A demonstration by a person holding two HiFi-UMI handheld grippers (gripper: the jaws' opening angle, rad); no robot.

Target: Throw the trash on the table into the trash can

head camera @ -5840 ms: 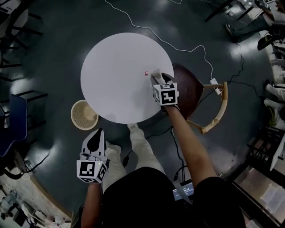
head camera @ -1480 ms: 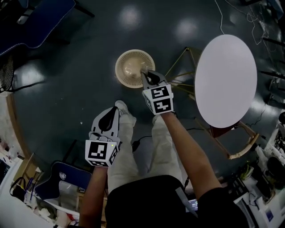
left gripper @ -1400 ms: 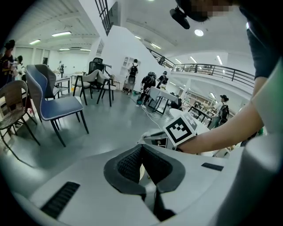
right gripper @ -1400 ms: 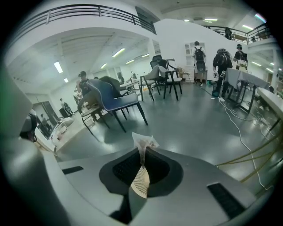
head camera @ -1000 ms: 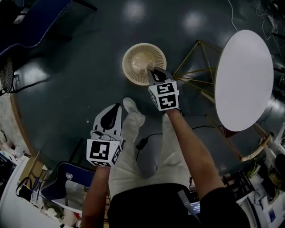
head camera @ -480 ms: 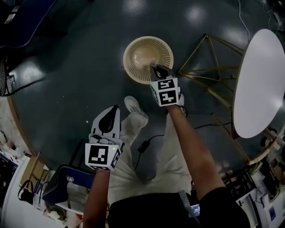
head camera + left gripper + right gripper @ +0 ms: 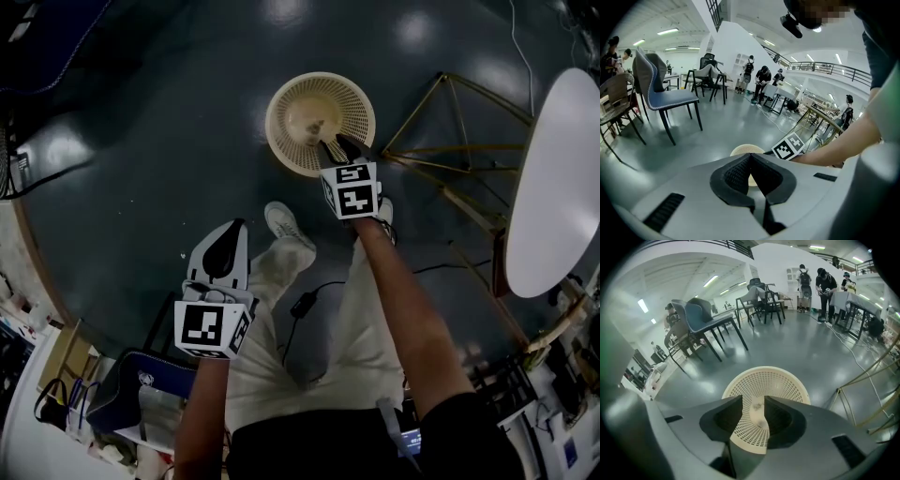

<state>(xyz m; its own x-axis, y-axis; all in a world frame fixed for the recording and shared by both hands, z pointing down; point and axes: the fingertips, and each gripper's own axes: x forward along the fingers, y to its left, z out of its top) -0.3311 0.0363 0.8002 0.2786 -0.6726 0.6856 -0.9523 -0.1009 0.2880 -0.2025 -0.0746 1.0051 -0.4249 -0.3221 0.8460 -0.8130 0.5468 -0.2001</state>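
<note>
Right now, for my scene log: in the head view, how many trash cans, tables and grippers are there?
Trash can: 1
Table: 1
Grippers: 2, left gripper shut, right gripper opening over the trash can, nothing between its jaws
Total: 4

Cream perforated plastic trash can [image 7: 286, 141]: matt, its wall a fine lattice. Dark blue-grey floor [image 7: 141, 187]: smooth, glossy, mirroring the ceiling lights. White round table top [image 7: 558, 187]: smooth and matt. Slender brass-coloured metal table legs [image 7: 412, 114]: satin sheen.
</note>
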